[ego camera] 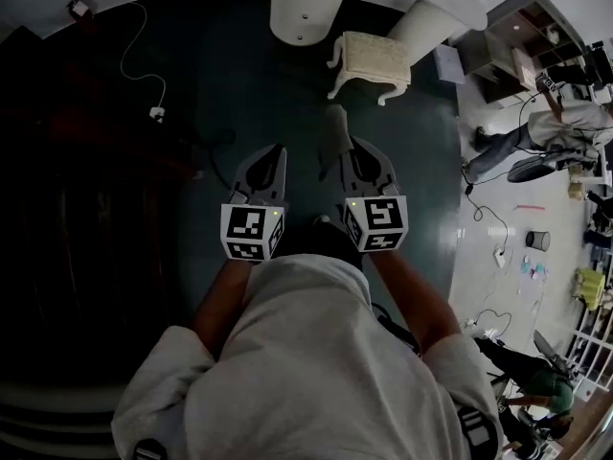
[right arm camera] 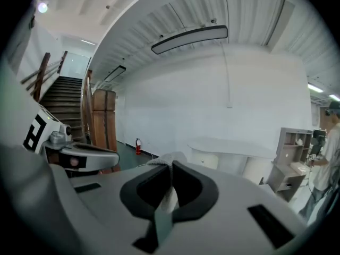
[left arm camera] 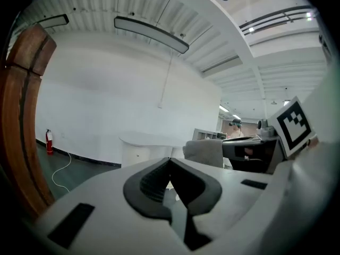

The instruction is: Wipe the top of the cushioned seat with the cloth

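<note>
Nearest: the person's grey shirt (ego camera: 316, 372), both forearms reaching forward. Left gripper (ego camera: 276, 153) is held just left of the right gripper (ego camera: 351, 148), both over the dark floor (ego camera: 192, 123). Left gripper view: jaws pressed together, nothing between them. Right gripper view: jaws pinched on the cloth (right arm camera: 169, 196), a grey fold standing up past the tips. Cushioned seat (ego camera: 374, 57), pale with curved white legs, stands farther off and slightly right, well apart from both grippers. White counter (ego camera: 305, 8) beyond it. Another person (ego camera: 551, 127) far right.
</note>
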`<action>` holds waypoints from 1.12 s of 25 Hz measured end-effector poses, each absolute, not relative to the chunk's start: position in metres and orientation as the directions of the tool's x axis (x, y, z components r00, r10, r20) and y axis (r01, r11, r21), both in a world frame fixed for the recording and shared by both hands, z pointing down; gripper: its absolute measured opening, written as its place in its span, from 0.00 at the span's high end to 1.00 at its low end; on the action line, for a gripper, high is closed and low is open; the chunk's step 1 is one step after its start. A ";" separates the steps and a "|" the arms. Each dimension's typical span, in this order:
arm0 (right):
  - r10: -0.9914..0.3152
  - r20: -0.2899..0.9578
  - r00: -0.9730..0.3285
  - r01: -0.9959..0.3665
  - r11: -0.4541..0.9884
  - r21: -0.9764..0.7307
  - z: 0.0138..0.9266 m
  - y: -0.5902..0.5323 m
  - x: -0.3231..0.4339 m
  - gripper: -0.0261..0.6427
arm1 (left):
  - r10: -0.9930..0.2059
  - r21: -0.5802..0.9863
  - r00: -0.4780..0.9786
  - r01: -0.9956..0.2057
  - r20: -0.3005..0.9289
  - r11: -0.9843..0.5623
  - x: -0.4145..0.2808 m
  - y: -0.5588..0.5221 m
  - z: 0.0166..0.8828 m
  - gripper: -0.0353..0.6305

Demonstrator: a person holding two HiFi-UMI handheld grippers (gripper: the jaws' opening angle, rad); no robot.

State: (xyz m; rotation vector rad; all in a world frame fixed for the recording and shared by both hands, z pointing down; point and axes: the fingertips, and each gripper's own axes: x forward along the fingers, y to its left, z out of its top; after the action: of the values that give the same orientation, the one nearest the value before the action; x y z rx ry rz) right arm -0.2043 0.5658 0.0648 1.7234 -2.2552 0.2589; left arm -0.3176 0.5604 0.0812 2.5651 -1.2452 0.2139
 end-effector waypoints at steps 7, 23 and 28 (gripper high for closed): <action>-0.907 0.349 -0.234 -0.966 0.256 0.019 0.069 0.540 -0.175 0.94 | -0.724 0.185 0.637 -0.770 0.264 -0.610 -0.298 0.537 0.085 0.93; -0.849 0.379 -0.369 -0.920 0.391 -0.019 0.097 0.378 -0.061 0.94 | -0.718 0.152 0.610 -0.787 0.335 -0.597 -0.178 0.374 0.108 0.93; -0.835 0.394 -0.384 -0.917 0.394 -0.060 0.113 0.351 -0.018 0.94 | -0.707 0.151 0.605 -0.789 0.367 -0.596 -0.132 0.339 0.125 0.92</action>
State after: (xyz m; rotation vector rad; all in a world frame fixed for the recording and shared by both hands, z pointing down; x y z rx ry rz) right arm -0.0178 0.3508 0.1128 1.5316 -2.3555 0.3884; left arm -0.1325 0.3389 0.1253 2.5362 -1.2163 0.3894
